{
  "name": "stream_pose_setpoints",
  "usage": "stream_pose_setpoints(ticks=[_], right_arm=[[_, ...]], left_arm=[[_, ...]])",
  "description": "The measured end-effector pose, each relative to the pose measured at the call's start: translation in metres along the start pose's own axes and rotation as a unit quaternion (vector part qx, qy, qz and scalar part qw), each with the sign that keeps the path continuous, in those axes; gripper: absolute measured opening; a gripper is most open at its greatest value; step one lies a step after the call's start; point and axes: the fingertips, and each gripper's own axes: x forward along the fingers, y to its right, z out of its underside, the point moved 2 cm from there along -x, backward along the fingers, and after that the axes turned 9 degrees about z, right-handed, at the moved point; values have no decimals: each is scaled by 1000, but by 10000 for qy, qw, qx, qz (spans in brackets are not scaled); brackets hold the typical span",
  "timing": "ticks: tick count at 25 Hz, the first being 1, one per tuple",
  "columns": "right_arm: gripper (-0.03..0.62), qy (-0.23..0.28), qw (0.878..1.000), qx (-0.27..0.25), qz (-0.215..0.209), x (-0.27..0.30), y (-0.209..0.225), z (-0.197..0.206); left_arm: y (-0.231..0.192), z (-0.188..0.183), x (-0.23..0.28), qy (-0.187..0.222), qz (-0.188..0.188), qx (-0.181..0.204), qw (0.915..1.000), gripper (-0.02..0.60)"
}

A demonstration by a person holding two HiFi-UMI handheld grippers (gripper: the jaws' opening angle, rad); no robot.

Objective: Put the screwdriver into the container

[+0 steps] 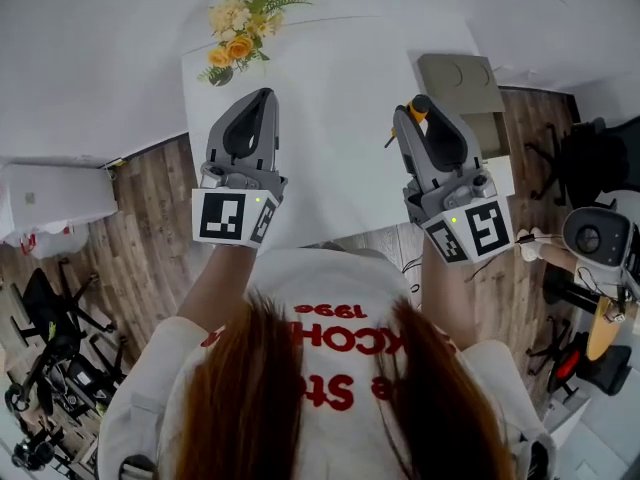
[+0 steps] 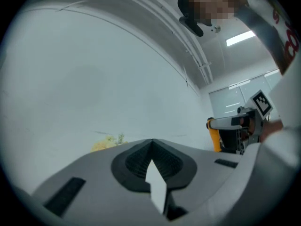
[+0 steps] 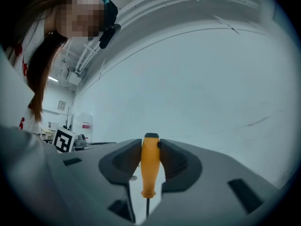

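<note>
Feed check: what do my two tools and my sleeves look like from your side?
Both the left tool and the right tool are grey tapered shells with dark ribbed inner pads, each carrying a white cube with black square markers. The person wears a white short-sleeved shirt with red lettering.

**One date legible, little else**

At 6 o'clock in the head view, the white shirt [image 1: 330,313] carries red print, upside down. "1996" reads clearly, while hair partly hides the bigger letters beneath. Square black-and-white code markers sit on the left gripper [image 1: 263,98] at 9 o'clock and the right gripper [image 1: 410,116] at 3 o'clock. In the right gripper view, a red label [image 3: 85,125] at 9 o'clock is too small to read.
</note>
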Motion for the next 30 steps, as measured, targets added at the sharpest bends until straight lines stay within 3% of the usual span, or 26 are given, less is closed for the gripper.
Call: stream_pose_setpoints(ticks=[18,30], right_arm=[[121,-321,9931,497,1011,-50,45,35],[121,-779,9793,726,1723,-70,116,80]], left_arm=[[54,39,46,-476,934,-260,9941,6],[87,82,107,-764,1363,-428,9868,6]])
